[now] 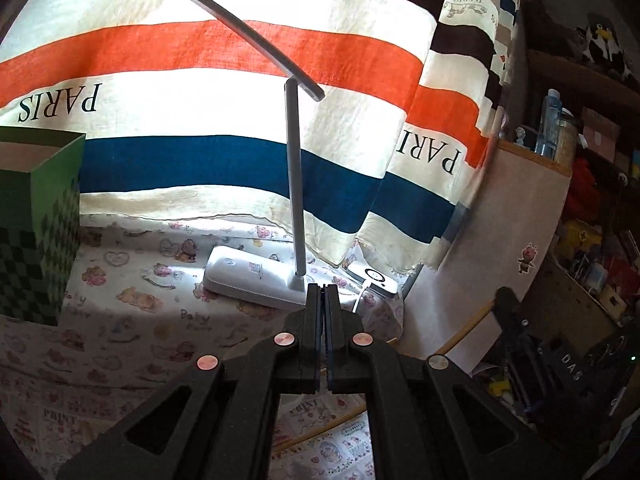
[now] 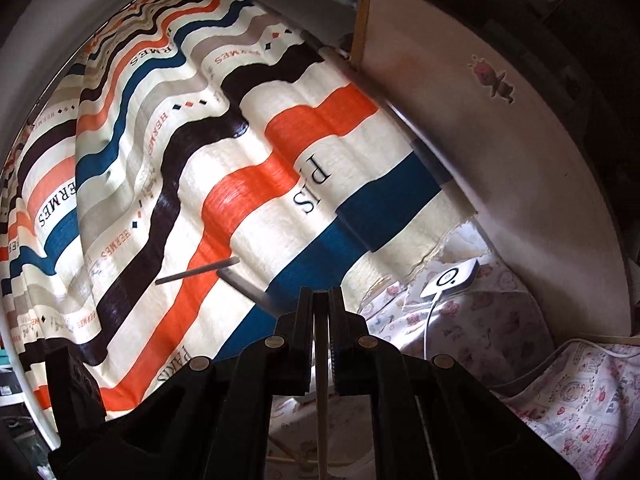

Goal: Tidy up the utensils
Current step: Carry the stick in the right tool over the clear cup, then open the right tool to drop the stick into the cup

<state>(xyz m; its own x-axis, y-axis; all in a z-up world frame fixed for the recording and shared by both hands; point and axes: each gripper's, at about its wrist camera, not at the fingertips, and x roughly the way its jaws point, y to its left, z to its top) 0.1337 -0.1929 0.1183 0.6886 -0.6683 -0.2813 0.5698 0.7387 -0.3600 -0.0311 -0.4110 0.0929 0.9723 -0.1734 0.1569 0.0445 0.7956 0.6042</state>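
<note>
Left claw [image 1: 322, 289]: closed, fingers pressed together, nothing seen between them. Held above the tabletop [image 1: 132, 320], which wears a cloth printed with pastel cartoon figures. Just beyond the fingertips, the white base of a desk lamp [image 1: 256, 280], flat on the cloth; grey stem rising near upright to a long thin head angled up to the left. To the right of the lamp base, a small white charger pad [image 1: 374, 280] with a black ring mark and a white cable running off it. At far left, a green checkered box [image 1: 38, 224], upright, top open. Behind everything, a striped curtain [image 1: 224, 92] in cream, orange, blue and dark brown, "PARIS" lettering upside down. At right, a pale cabinet side panel [image 1: 516, 216] with a small cartoon sticker; cluttered shelves past it, too dark to itemise.

Right claw [image 2: 321, 292]: clamped on a thin flat utensil handle [image 2: 321, 360], pale metal or wood, cannot tell which; strip runs from between the fingertips back toward the camera and down out of frame. Working end not visible. Beyond the tips, same curtain [image 2: 240, 184], tilted in this view, lamp stem crossing it. To the right, same charger pad [image 2: 450, 278] lying on the printed cloth [image 2: 500, 328], near the cabinet panel [image 2: 500, 152].
</note>
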